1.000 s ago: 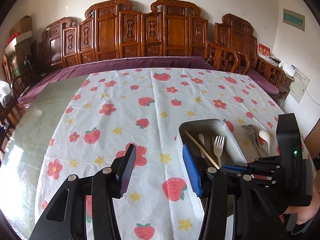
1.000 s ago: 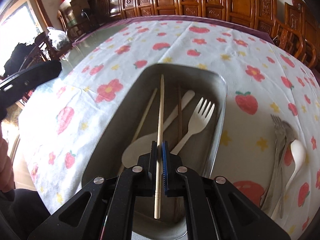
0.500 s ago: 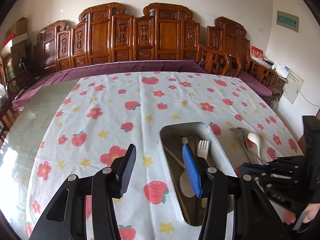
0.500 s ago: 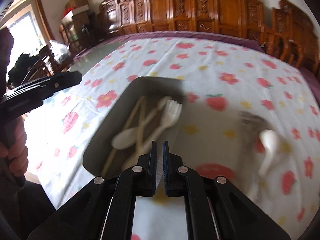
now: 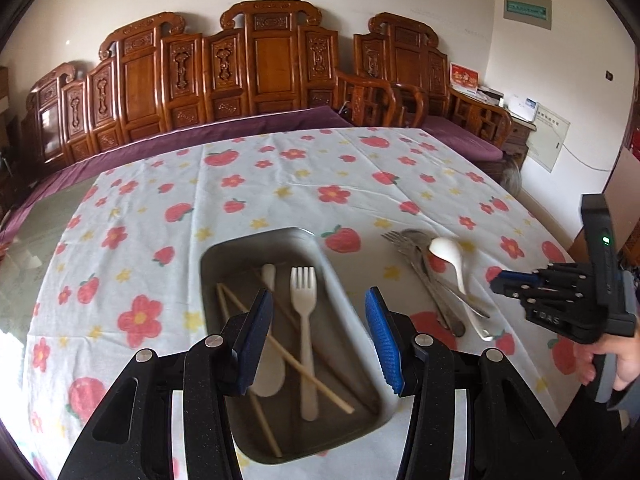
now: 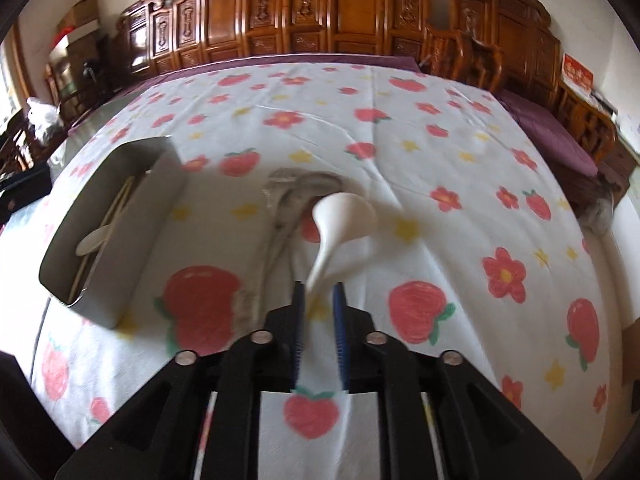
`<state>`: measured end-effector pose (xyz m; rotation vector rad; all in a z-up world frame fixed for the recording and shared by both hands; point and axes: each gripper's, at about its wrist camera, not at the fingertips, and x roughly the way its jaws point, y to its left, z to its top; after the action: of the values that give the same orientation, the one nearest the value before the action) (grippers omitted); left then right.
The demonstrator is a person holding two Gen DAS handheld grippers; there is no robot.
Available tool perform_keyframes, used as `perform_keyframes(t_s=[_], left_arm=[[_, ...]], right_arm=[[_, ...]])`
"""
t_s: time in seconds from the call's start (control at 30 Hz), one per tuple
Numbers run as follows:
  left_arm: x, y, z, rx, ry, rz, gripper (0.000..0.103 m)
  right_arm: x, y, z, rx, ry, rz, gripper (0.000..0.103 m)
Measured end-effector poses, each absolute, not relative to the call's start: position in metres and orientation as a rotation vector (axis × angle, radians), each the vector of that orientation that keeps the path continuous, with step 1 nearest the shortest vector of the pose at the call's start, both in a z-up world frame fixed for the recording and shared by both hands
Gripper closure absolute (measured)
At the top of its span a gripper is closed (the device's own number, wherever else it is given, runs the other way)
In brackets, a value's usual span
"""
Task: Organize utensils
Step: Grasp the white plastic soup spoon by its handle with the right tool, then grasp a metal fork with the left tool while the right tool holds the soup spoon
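With a chopstick just dropped in the tray (image 5: 262,240), the right gripper (image 6: 319,294), fingers just parting and empty, nears the white spoon (image 6: 340,216) on the desk to grasp next; left gripper (image 5: 316,312) open, empty.

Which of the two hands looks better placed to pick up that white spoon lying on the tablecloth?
The right gripper: its parted, empty jaws sit beside the white ceramic spoon's handle; the left gripper hangs above the metal tray.

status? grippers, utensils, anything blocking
Right gripper empty, fingers just opening, lined up on white spoon. Left gripper open, empty, over metal tray. Metal cutlery lies against the spoon.
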<state>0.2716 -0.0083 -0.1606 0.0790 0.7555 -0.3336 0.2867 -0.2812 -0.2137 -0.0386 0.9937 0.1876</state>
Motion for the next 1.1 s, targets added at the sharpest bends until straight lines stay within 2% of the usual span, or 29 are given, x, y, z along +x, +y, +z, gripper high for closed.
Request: perform_keyframes(t_s=[0.63, 0.7, 1.1], left_arm=[[0.26, -0.051, -0.169, 0.088, 0.756, -0.412, 0.057], [0.26, -0.052, -0.169, 0.091, 0.755, -0.414, 0.057], [0.247, -0.073, -0.176, 0.133, 0.753, -0.415, 0.057]], right_arm=[[0.338, -0.285, -0.253, 0.076, 1.053, 0.205, 0.081], [0.336, -0.285, -0.254, 0.067, 1.052, 0.206, 0.092], [0.3, -0.322, -0.24, 0.064, 1.054, 0.15, 0.096]])
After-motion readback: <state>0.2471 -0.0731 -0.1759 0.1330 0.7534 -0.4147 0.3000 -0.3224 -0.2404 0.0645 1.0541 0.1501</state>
